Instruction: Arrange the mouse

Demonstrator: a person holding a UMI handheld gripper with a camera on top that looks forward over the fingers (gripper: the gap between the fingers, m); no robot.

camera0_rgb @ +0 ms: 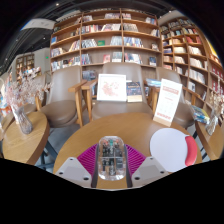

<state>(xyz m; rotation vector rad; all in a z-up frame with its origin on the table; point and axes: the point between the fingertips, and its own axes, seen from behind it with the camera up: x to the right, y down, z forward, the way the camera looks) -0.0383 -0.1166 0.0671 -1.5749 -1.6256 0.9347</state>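
**Mouse held between fingers above round table**

The gripper (111, 170) has its fingers closed narrow on a clear, see-through mouse (111, 160); both magenta pads (89, 158) press against its sides. The mouse sits over the near edge of a round wooden table (120, 132). A white disc (168, 147) lies on the table, just beside the fingers. Beyond the table: chairs (66, 97), an upright sign (166, 101), books on display, and bookshelves (110, 40) along the back wall.

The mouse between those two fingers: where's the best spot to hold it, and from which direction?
By its two long sides. The mouse lies flat on the table, lengthwise between the gripper's fingers, so coming straight from its near end probably suits, pads closing on its flanks.
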